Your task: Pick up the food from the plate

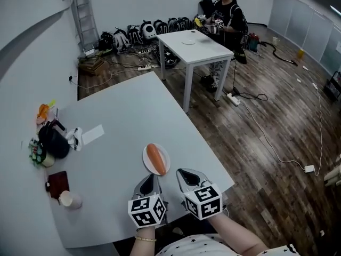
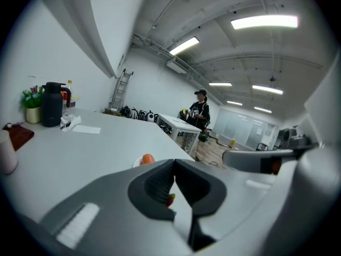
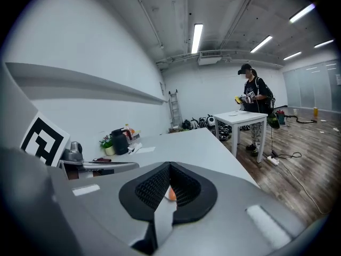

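Observation:
An orange sausage-shaped food lies on a small white plate near the grey table's front edge. My left gripper is just behind the plate, its jaws shut with nothing between them. My right gripper sits beside it to the right, jaws also shut and empty. In the left gripper view the food peeks over the shut jaws. In the right gripper view a bit of the orange food shows through the gap under the closed tips.
On the table's left side stand a black kettle, a small plant, a paper cup, a dark red wallet and a paper sheet. A white table and a person are beyond; cables cross the wooden floor.

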`<action>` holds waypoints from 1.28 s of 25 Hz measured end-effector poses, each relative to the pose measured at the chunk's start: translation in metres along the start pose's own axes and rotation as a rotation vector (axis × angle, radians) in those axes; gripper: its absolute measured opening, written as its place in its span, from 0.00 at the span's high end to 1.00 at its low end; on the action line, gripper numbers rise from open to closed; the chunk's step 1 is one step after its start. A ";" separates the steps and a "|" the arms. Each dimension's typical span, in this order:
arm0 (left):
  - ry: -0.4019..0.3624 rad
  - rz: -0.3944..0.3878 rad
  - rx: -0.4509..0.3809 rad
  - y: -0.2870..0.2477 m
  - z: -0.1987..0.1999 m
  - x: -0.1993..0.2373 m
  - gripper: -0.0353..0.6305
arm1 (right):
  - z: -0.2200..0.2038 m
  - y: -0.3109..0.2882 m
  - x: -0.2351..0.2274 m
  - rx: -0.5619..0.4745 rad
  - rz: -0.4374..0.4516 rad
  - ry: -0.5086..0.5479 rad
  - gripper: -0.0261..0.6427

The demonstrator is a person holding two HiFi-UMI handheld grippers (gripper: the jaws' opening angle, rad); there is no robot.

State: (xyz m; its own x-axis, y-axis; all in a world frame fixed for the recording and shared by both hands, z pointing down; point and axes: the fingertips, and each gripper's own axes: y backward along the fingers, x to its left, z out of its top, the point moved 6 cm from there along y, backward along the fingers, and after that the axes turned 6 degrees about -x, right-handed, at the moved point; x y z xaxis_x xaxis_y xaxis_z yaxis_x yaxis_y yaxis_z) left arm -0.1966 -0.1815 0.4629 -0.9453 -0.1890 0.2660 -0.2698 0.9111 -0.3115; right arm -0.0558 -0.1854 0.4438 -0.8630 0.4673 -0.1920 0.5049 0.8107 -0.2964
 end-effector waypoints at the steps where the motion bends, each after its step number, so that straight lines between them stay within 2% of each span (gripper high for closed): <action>1: 0.007 0.005 0.010 -0.010 -0.002 0.003 0.93 | 0.000 -0.009 -0.005 0.007 0.006 0.009 0.96; 4: 0.009 0.047 0.050 -0.040 -0.009 0.011 0.93 | 0.003 -0.038 -0.019 0.025 0.033 0.042 0.96; 7: 0.016 0.106 0.131 -0.072 -0.019 0.022 0.93 | 0.004 -0.063 -0.032 0.052 0.074 0.034 0.96; 9: 0.048 0.126 0.203 -0.095 -0.027 0.029 0.79 | 0.003 -0.076 -0.040 0.075 0.091 0.033 0.96; 12: 0.085 0.173 0.295 -0.125 -0.036 0.037 0.66 | -0.001 -0.091 -0.052 0.112 0.108 0.035 0.96; 16: 0.060 0.270 0.481 -0.161 -0.057 0.052 0.53 | -0.006 -0.107 -0.067 0.149 0.119 0.008 0.96; 19: 0.075 0.319 0.583 -0.180 -0.070 0.060 0.49 | -0.004 -0.118 -0.077 0.157 0.115 -0.009 0.96; 24: 0.004 0.390 0.601 -0.193 -0.068 0.061 0.55 | -0.004 -0.129 -0.089 0.158 0.098 -0.028 0.96; 27: 0.028 0.401 0.584 -0.196 -0.066 0.063 0.61 | -0.008 -0.133 -0.091 0.164 0.091 -0.035 0.96; 32: 0.050 0.395 0.583 -0.195 -0.067 0.065 0.62 | -0.012 -0.134 -0.088 0.173 0.090 -0.036 0.96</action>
State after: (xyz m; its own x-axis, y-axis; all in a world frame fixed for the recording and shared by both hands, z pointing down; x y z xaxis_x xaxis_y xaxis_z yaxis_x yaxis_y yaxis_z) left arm -0.1929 -0.3468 0.6021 -0.9869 0.1454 0.0693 0.0246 0.5609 -0.8275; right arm -0.0478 -0.3314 0.5114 -0.8149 0.5193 -0.2576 0.5778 0.6922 -0.4325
